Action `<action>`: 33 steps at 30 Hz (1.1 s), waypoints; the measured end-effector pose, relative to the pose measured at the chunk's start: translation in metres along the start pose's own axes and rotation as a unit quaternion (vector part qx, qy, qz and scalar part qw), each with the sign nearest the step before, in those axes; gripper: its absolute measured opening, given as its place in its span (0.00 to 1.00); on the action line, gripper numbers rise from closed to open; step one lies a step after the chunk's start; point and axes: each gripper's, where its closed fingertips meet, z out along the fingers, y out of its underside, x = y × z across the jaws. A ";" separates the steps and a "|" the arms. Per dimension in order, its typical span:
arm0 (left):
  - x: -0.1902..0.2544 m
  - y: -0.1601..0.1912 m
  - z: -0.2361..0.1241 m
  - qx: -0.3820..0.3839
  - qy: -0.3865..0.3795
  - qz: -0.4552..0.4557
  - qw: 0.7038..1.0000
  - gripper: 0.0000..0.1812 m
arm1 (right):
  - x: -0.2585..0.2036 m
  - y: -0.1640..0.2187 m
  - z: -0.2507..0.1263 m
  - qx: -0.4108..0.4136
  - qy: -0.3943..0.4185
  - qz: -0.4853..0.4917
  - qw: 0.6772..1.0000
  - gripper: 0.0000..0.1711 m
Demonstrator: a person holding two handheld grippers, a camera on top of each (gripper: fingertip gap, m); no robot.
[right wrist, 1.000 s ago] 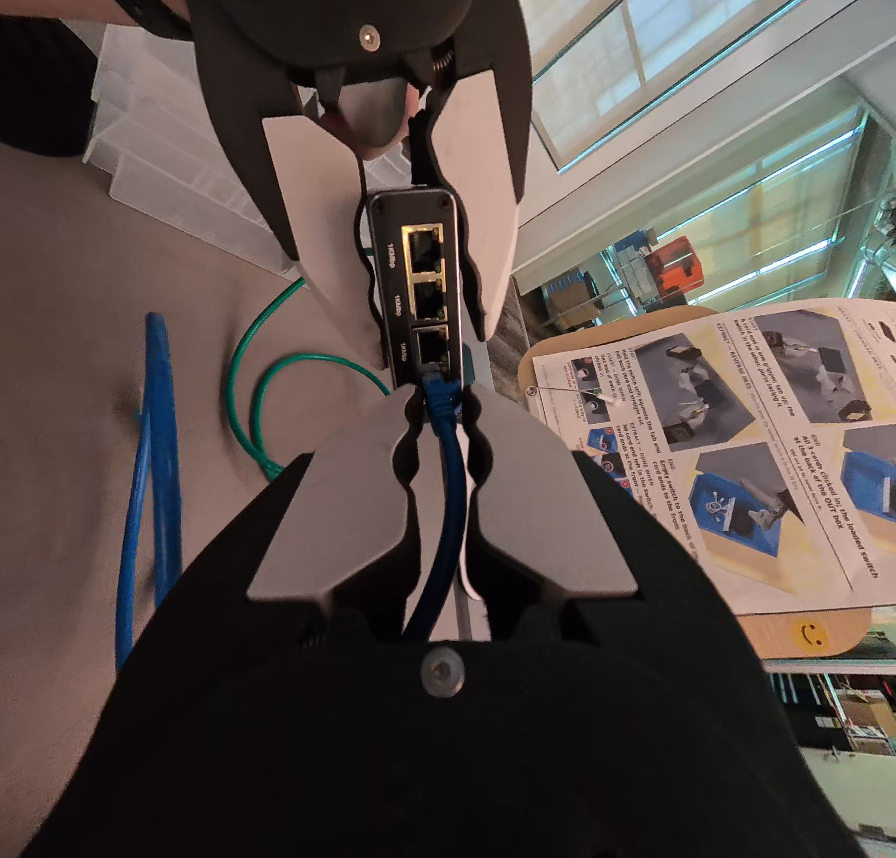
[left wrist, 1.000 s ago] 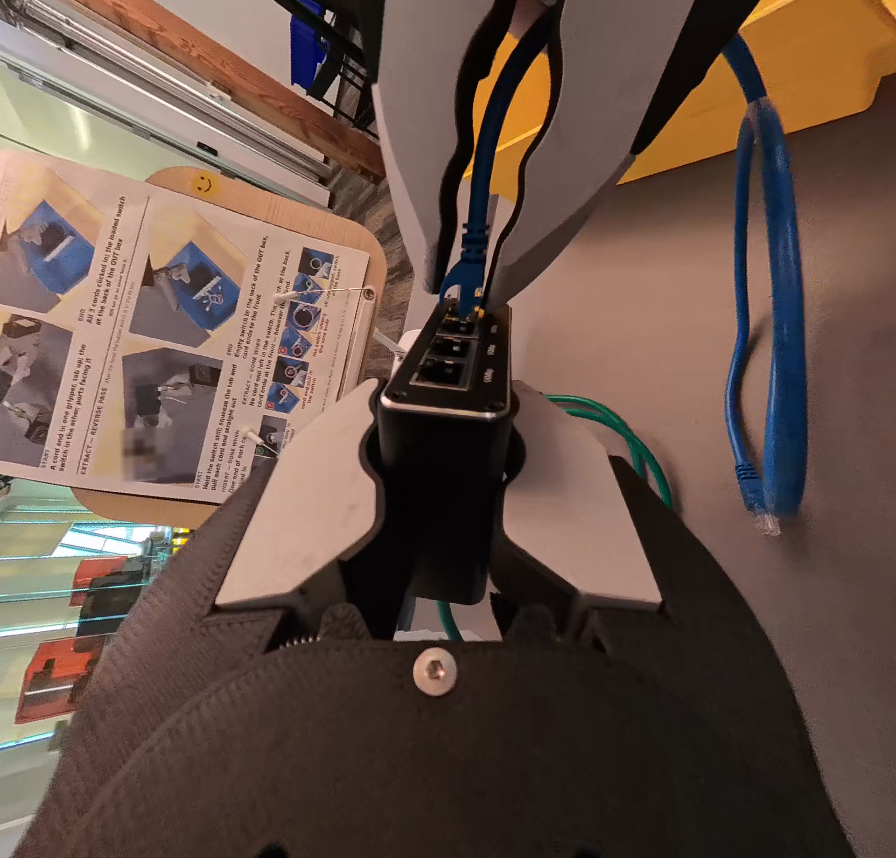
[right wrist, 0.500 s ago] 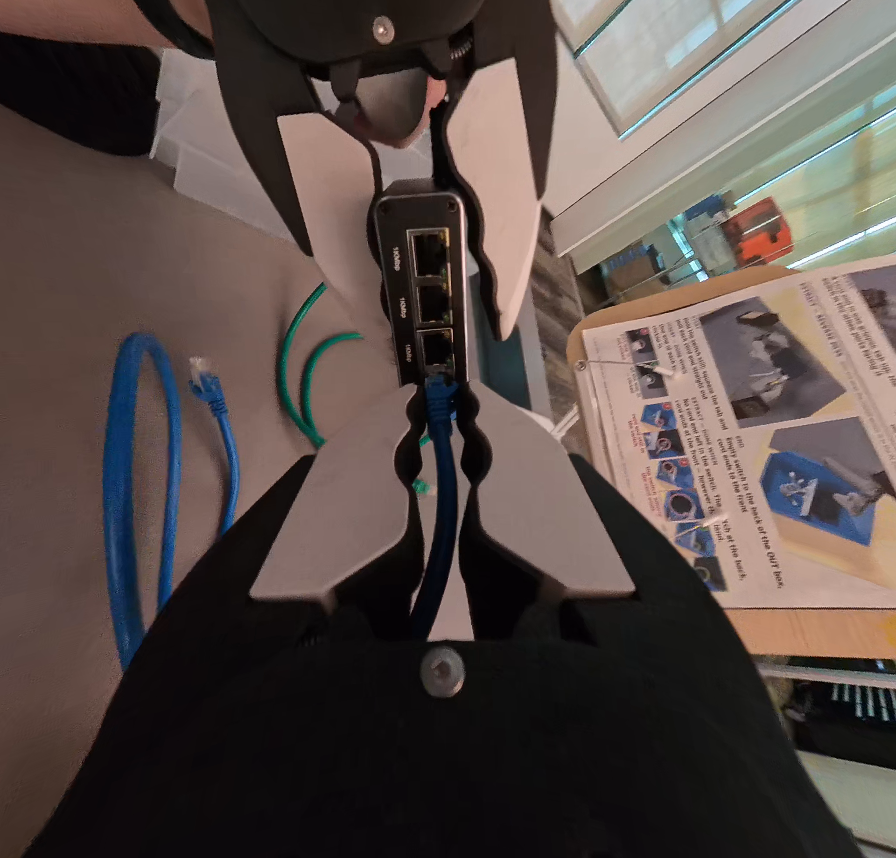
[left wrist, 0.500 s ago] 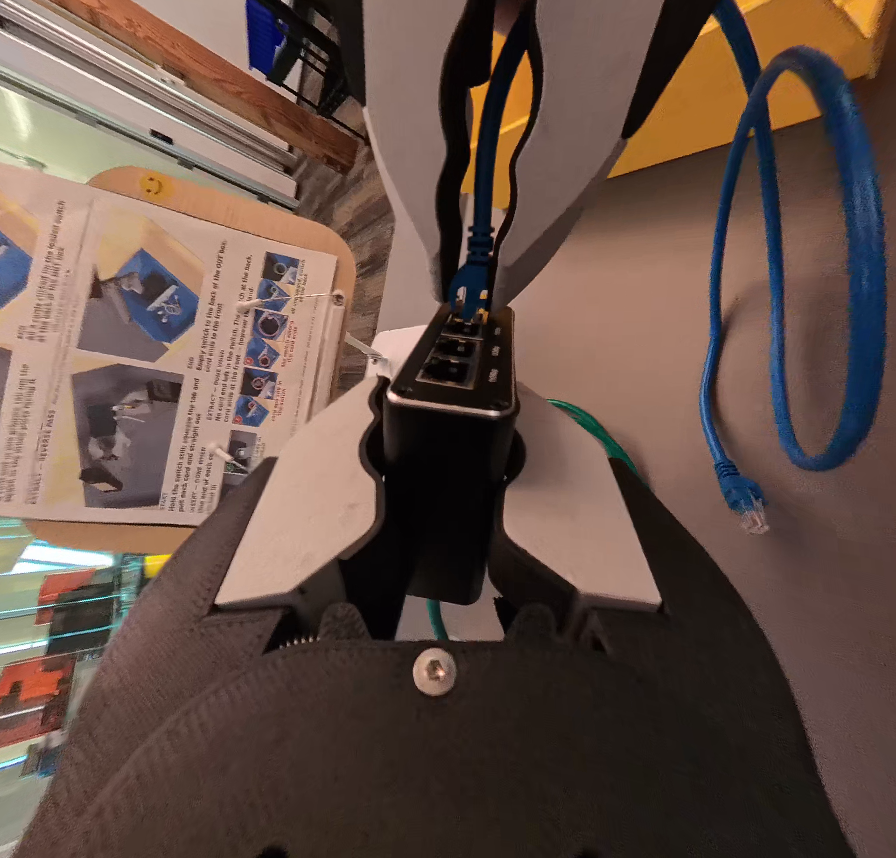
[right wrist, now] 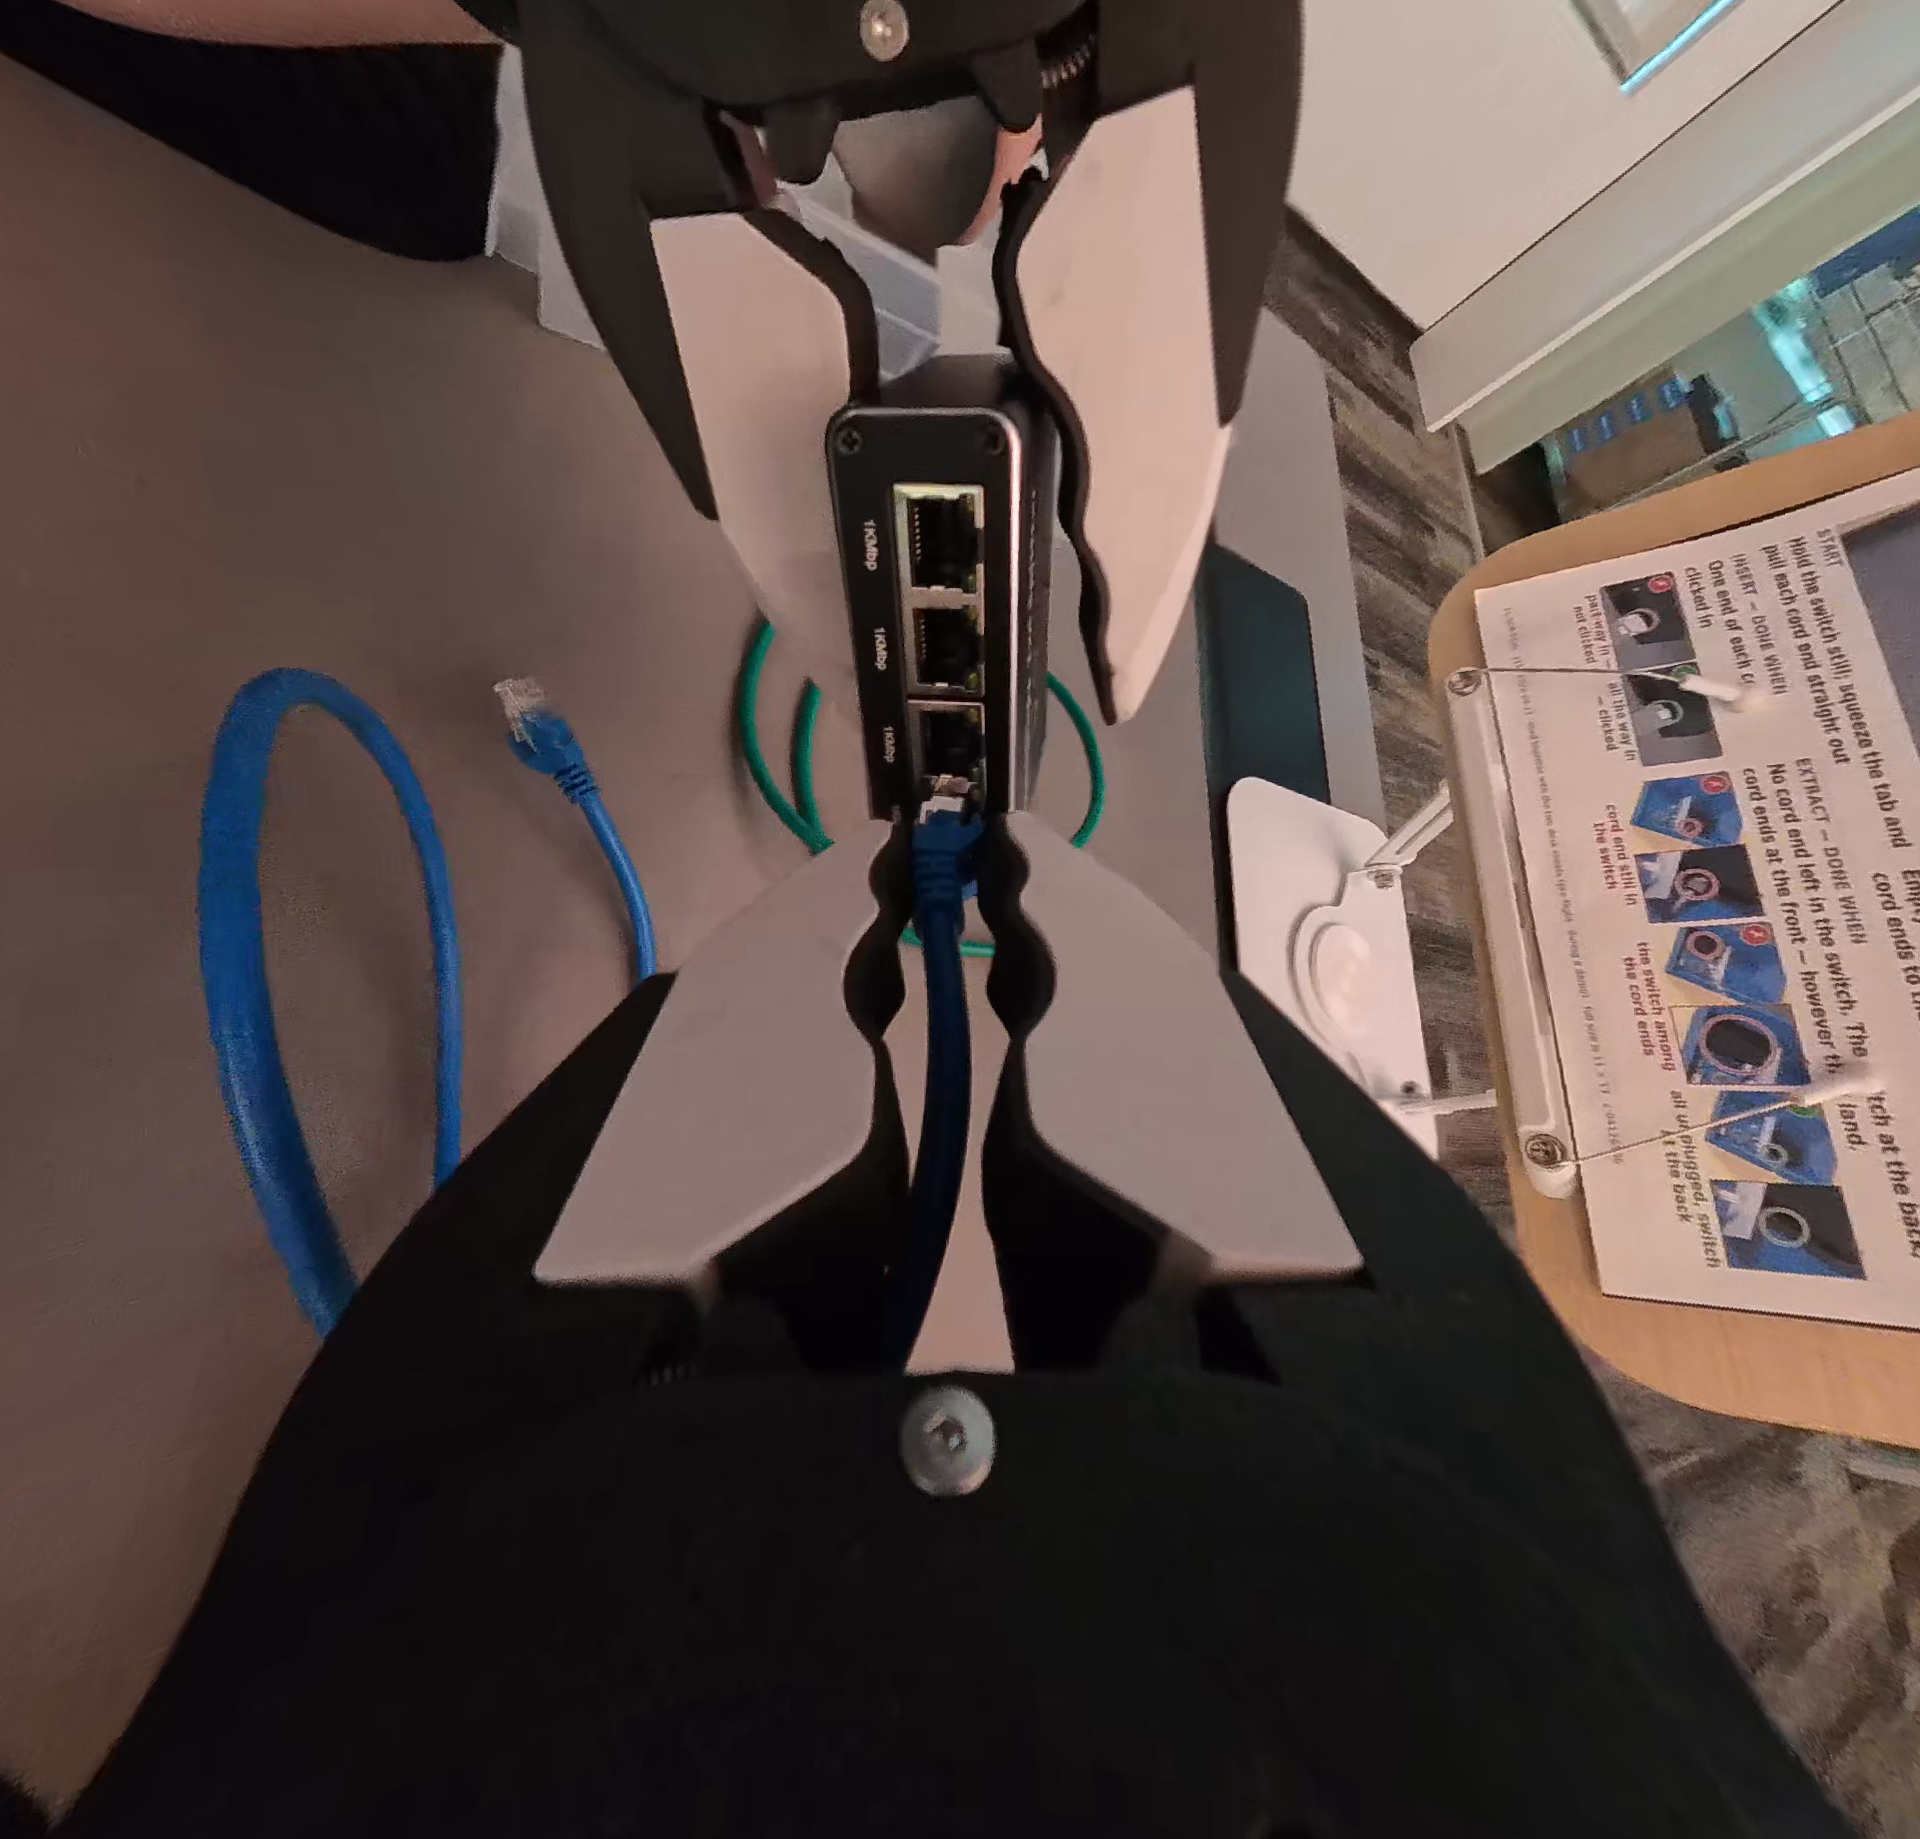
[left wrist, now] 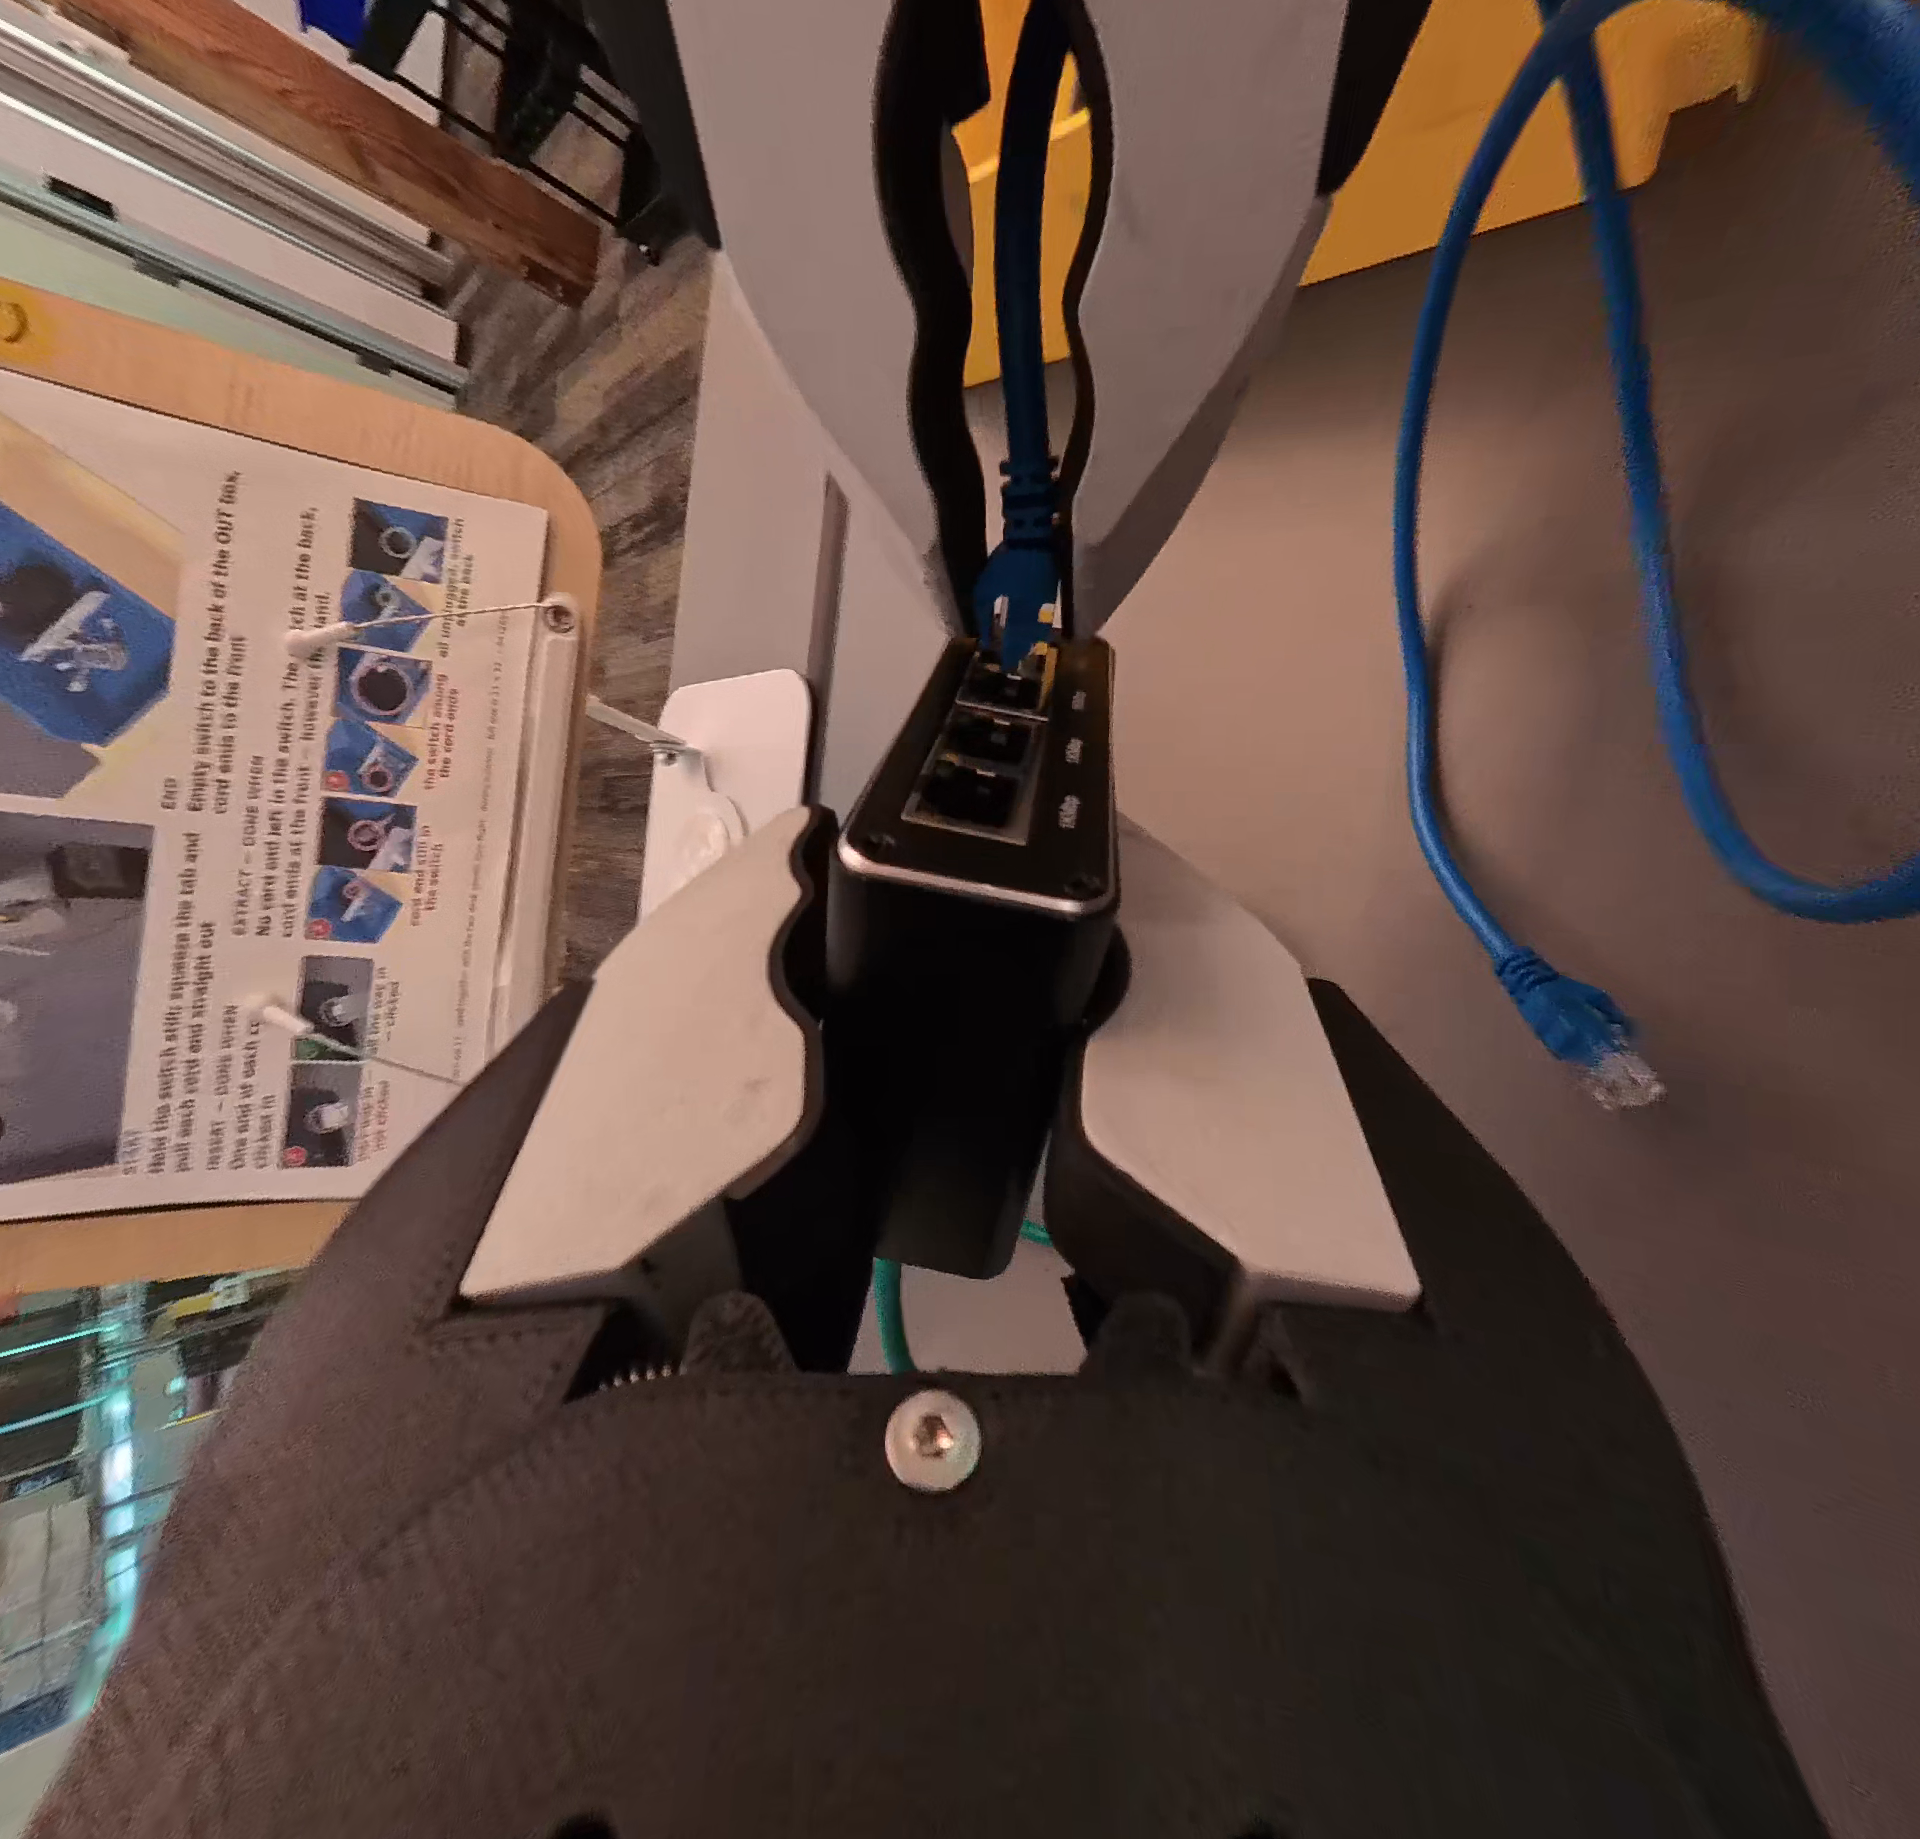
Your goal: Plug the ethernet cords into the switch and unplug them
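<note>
Switch: black box with three ports in a row on its face, held off the grey table, between the two grippers.
Left gripper: fingers clamped on the two sides of the switch body, port face pointing away from its camera.
Ports: the two ports nearest the left gripper's palm are empty; the third, at the end nearest the right gripper, has the blue cord's plug at its mouth.
Blue cord: runs between the right gripper's fingers; its clear plug tip sits at the port opening. Whether it is fully seated cannot be told.
Right gripper: fingers narrowed onto the blue cord just behind the plug boot.
Cord slack: the rest of the blue cord loops over the table, its free plug lying apart from the switch.
Green cord: coiled on the table below the switch, touching no port.
Yellow bin: at the far table edge; contents not visible.
Instruction sheet: on a wooden board beside the table.
Change from 0.5 s ago: both grips are unchanged; the plug's clear tip now shows more at the port mouth, and the loose blue loop has shifted.
</note>
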 end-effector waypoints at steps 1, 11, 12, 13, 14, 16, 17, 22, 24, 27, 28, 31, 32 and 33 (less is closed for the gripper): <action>0.001 -0.001 0.000 0.002 0.004 -0.006 1.000 0.25 | 0.001 0.001 -0.001 -0.003 0.004 -0.005 1.000 0.08; 0.012 0.000 0.007 -0.002 0.039 -0.029 0.999 0.25 | -0.008 0.009 -0.003 -0.059 0.003 -0.008 0.998 0.08; 0.015 -0.001 0.008 -0.003 0.046 -0.028 0.999 0.25 | -0.011 0.011 -0.004 -0.064 -0.009 0.001 0.998 0.08; 0.016 -0.003 0.008 0.000 0.045 -0.028 0.999 0.25 | -0.011 0.011 -0.006 -0.065 -0.006 -0.001 0.998 0.08; 0.016 -0.005 0.007 0.003 0.046 -0.027 0.999 0.25 | -0.012 0.009 -0.009 -0.062 -0.010 0.004 0.998 0.08; 0.018 -0.008 0.004 0.002 0.044 -0.021 0.999 0.25 | -0.014 0.007 -0.012 -0.058 -0.013 0.008 0.998 0.08; 0.020 -0.009 0.004 -0.001 0.046 -0.017 0.999 0.24 | -0.016 0.008 -0.013 -0.063 -0.021 0.016 0.998 0.08; 0.023 -0.009 0.004 -0.026 0.036 0.003 0.999 0.24 | -0.019 0.011 -0.012 -0.078 -0.032 0.049 0.995 0.08; 0.021 -0.008 0.003 -0.040 0.018 0.021 0.999 0.23 | -0.017 0.013 -0.008 -0.078 -0.026 0.061 0.995 0.08; 0.017 -0.006 0.000 -0.024 0.018 0.001 1.000 0.23 | -0.011 0.007 -0.006 -0.068 -0.004 0.033 0.997 0.07; 0.013 -0.006 -0.001 -0.012 0.011 -0.015 1.000 0.24 | -0.007 0.004 -0.007 -0.057 0.009 0.031 0.998 0.07; 0.002 -0.007 -0.001 0.028 -0.037 -0.023 0.999 0.24 | 0.002 -0.002 -0.009 -0.049 0.047 -0.002 0.998 0.07; 0.001 -0.007 -0.001 0.030 -0.054 -0.012 0.998 0.24 | 0.002 -0.003 -0.009 -0.052 0.056 -0.018 0.997 0.07; 0.000 -0.006 -0.001 0.026 -0.065 0.000 0.998 0.24 | 0.002 -0.002 -0.008 -0.059 0.063 -0.035 0.996 0.08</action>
